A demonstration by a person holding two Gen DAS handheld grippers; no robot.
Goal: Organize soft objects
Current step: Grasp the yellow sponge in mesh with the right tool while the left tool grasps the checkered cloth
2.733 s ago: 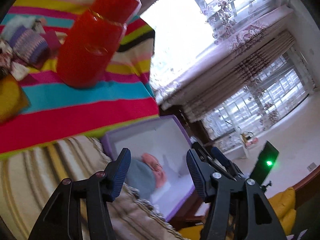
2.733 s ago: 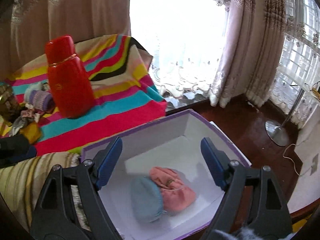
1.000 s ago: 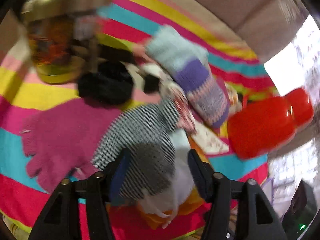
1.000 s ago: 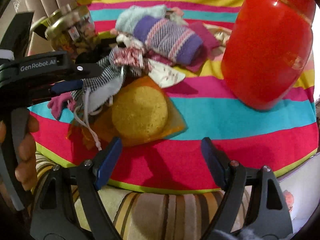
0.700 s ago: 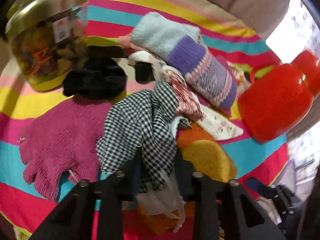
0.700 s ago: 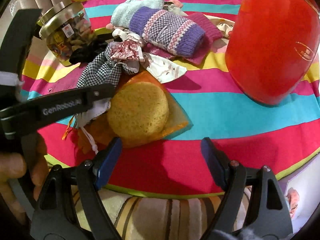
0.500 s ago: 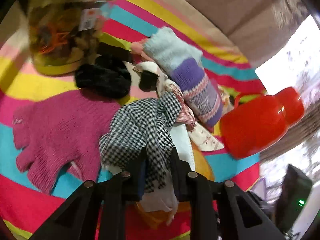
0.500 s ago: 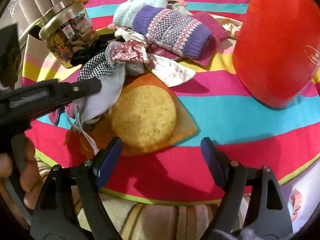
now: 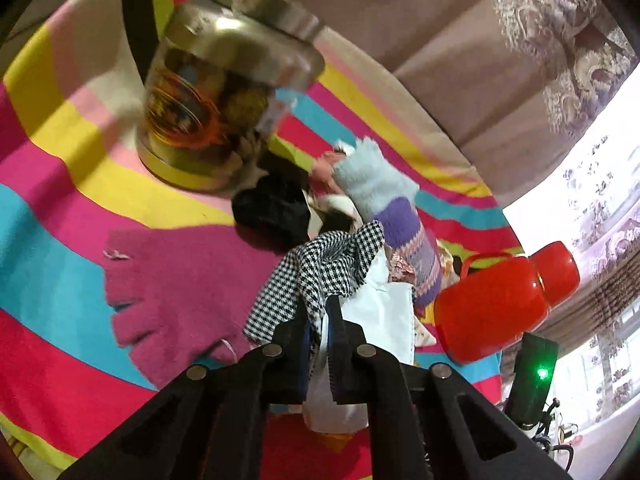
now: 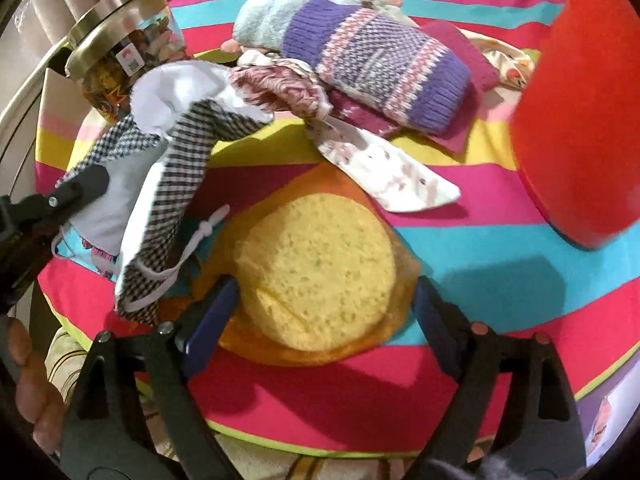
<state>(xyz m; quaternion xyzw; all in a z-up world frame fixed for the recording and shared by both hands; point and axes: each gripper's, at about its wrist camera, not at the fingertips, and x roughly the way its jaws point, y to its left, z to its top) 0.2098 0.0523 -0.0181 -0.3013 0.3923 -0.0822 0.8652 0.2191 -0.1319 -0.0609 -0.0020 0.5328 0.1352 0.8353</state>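
My left gripper [image 9: 319,332] has closed down tight on the houndstooth cloth pouch [image 9: 320,276]; its white lining [image 9: 380,312] bunches between the pads. In the right wrist view the pouch [image 10: 176,176] hangs lifted from that gripper, long axis running from upper right down to lower left, white drawstring [image 10: 200,236] trailing below.

My right gripper [image 10: 320,304] has just been widening and stands wide open, pads not touching, one finger either side of the round yellow sponge [image 10: 316,272]. The sponge lies flat in its orange mesh bag [image 10: 404,320] on the striped cloth [image 10: 500,280].

Containers: glass jar [image 9: 208,120] with gold metal lid, upright at the far left, filled with mixed small items too blurred to name. Red thermos [image 9: 496,312] upright at the right. A corner of a purple-edged box [image 10: 604,412] shows at the lower right, something pink inside, unclear.

Other soft things: purple-and-pink knit sock [image 10: 380,64] lying across the pile, its pale blue fuzzy end [image 10: 288,8] pointing left; magenta glove [image 9: 176,288] flat, fingers toward me; black fuzzy item [image 9: 272,208] beside the jar; floral fabric piece [image 10: 384,172] near the sponge.
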